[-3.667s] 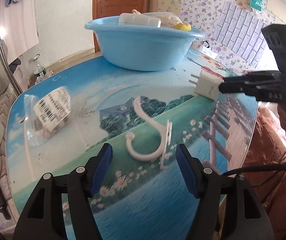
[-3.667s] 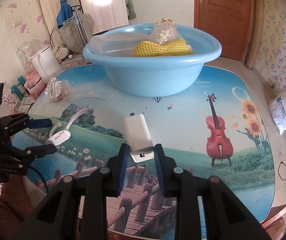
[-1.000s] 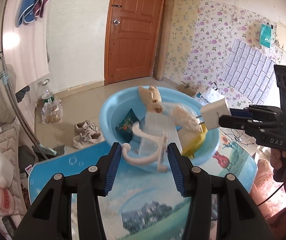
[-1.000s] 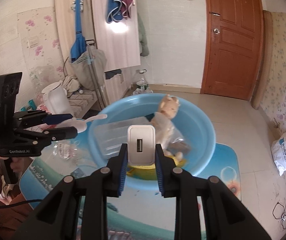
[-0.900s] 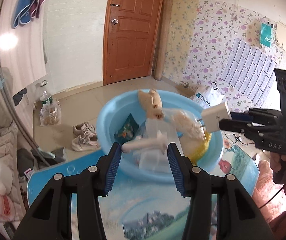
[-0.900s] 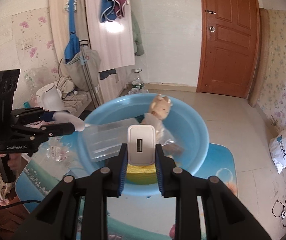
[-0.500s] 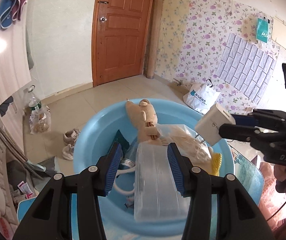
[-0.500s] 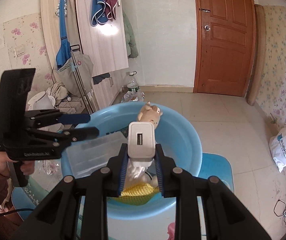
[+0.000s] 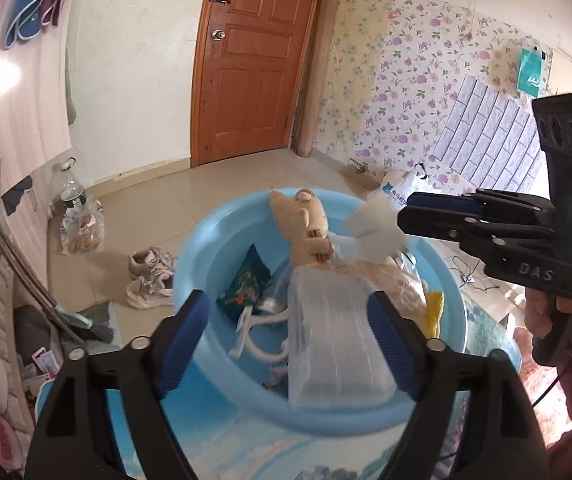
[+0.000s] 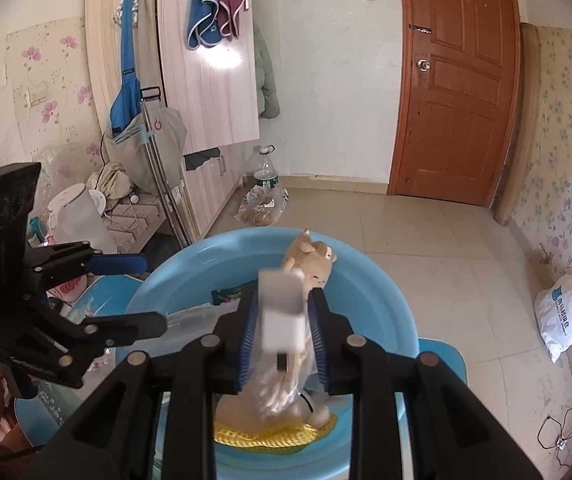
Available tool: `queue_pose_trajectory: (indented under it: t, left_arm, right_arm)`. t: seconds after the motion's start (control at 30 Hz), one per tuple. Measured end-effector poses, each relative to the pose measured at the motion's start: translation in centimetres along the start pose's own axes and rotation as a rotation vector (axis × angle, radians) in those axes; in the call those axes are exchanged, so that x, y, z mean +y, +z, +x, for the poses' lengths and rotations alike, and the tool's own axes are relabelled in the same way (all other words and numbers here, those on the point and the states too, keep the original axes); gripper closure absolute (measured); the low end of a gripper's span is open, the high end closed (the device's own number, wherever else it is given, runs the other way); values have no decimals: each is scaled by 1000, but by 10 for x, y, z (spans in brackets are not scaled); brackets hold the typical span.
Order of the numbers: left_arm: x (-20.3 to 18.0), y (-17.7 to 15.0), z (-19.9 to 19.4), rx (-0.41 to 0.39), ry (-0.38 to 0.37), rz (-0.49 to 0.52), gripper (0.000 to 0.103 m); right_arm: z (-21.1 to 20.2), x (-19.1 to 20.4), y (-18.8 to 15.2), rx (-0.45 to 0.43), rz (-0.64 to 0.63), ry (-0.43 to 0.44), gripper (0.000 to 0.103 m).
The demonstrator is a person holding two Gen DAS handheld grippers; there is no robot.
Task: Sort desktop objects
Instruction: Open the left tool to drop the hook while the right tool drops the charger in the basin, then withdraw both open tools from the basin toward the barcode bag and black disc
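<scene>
My left gripper (image 9: 288,336) hangs over the blue basin (image 9: 205,248), its jaws opening wide with nothing between them. The white hook (image 9: 261,332) lies below it in the basin, beside a clear plastic box (image 9: 334,336). In the right wrist view my right gripper (image 10: 282,332) is shut on the white charger (image 10: 281,312), which is blurred, above the basin (image 10: 386,292). In the left wrist view the right gripper (image 9: 406,212) comes in from the right with the charger (image 9: 374,224) at its tips. The left gripper (image 10: 151,294) shows at the left of the right wrist view.
The basin also holds a plush toy (image 9: 306,220), a dark snack packet (image 9: 245,280), a yellow net (image 10: 277,436) and a clear bag of pale bits (image 10: 277,388). It stands on a picture-printed table (image 9: 245,452). Shoes (image 9: 145,280) and a white bag (image 10: 566,316) lie on the floor.
The left gripper carried the hook from the table to the basin and let it go; its jaws have spread. The right gripper moved over the basin with the charger.
</scene>
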State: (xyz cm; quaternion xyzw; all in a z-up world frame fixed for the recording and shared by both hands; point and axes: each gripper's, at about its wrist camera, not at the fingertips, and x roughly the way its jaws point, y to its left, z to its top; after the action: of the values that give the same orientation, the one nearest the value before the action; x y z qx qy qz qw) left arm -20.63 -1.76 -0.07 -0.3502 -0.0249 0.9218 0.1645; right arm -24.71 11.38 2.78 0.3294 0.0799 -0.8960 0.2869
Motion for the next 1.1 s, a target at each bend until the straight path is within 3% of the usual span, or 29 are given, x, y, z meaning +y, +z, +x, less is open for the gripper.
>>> queue_pose_trajectory:
  t: [0.03, 0.1, 0.17, 0.27, 0.7, 1.1]
  left_arm:
    - [0, -2, -3, 2, 10, 6, 17]
    - [-2, -6, -7, 5, 18, 16, 16]
    - [-4, -10, -12, 8, 16, 17, 15]
    - [-6, -17, -19, 16, 11, 21, 10]
    - [4, -67, -63, 36, 70, -13, 9]
    - [21, -122, -94, 82, 121, -57, 8]
  right_arm:
    - [0, 2, -1, 7, 5, -7, 75]
    - [-1, 4, -4, 13, 15, -17, 62]
    - [-5, 5, -8, 17, 24, -21, 60]
    - [-11, 9, -14, 34, 24, -35, 60]
    - [-35, 40, -47, 60, 53, -16, 60]
    - [-44, 100, -60, 71, 12, 105, 60]
